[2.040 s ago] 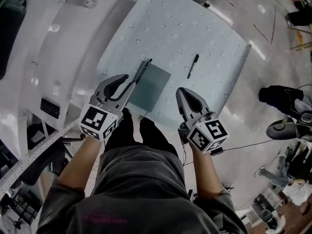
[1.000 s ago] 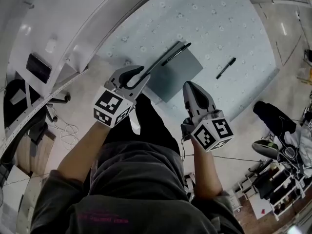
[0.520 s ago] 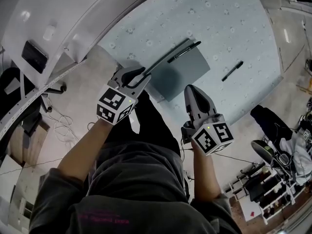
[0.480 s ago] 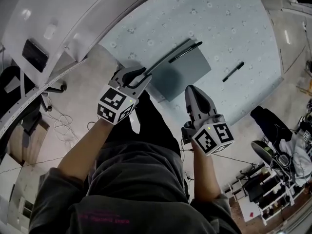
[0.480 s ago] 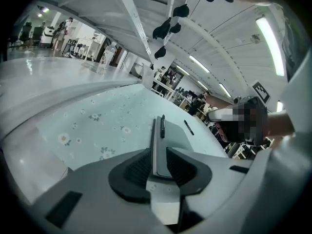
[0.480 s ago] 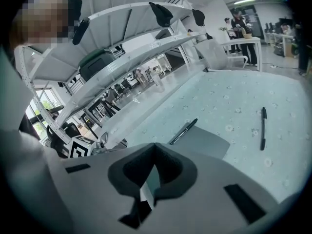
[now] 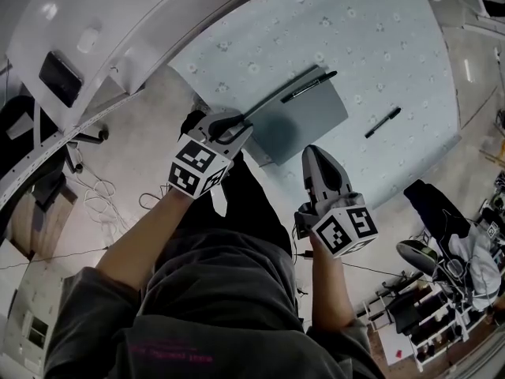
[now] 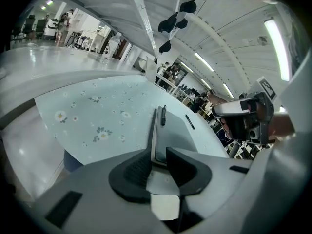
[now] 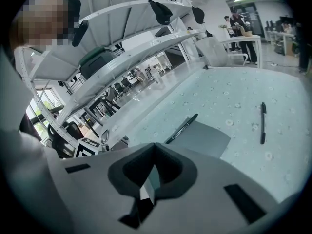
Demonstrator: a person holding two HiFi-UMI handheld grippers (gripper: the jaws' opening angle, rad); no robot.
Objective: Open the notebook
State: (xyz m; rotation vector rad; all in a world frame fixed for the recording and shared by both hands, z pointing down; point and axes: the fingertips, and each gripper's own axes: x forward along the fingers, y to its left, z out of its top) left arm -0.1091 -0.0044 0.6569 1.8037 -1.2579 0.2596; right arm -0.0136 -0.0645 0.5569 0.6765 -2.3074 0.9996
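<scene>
The left gripper [image 8: 157, 156] is clamped on the near edge of the flat grey notebook [image 8: 168, 136], which lies on the pale flowered counter [image 8: 92, 113] with a black pen [image 8: 163, 115] on top, probably to lift its cover. The right gripper [image 9: 152, 150] hovers nearby, jaws together on nothing
</scene>
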